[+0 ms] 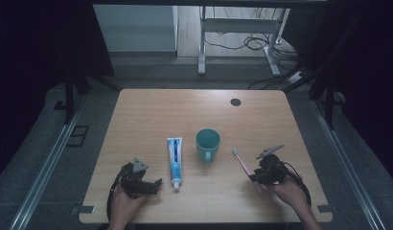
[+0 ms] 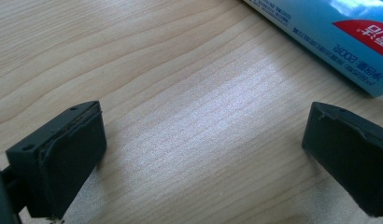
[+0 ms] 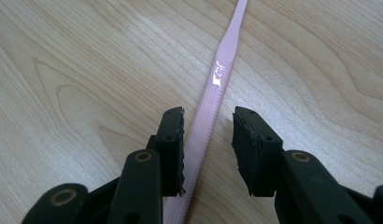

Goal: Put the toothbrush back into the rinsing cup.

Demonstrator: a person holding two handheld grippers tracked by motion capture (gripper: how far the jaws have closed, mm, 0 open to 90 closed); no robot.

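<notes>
Toothpaste (image 1: 175,163), cup (image 1: 207,143), toothbrush (image 1: 244,167) in a row on table (image 1: 151,115). L gripper (image 1: 154,186) near toothpaste; R gripper (image 1: 255,175) at brush.

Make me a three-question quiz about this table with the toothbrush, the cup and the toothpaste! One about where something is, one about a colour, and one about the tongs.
1. Where does the cup stand?
A. Between the toothpaste tube and the toothbrush
B. On top of the toothpaste tube
C. At the far edge of the table

2. What colour is the toothbrush handle?
A. Green
B. Pink
C. Black

3. How are the right tongs set?
A. Shut tight on the cup
C. Open, with the toothbrush handle lying between the jaws
B. Open over bare wood

Answers: 1 A, the high view shows the tube to its left and the brush to its right. 2 B, the right gripper view shows a pink handle. 3 C, a gap shows on the right side of the handle; the left side is too close to tell.
</notes>
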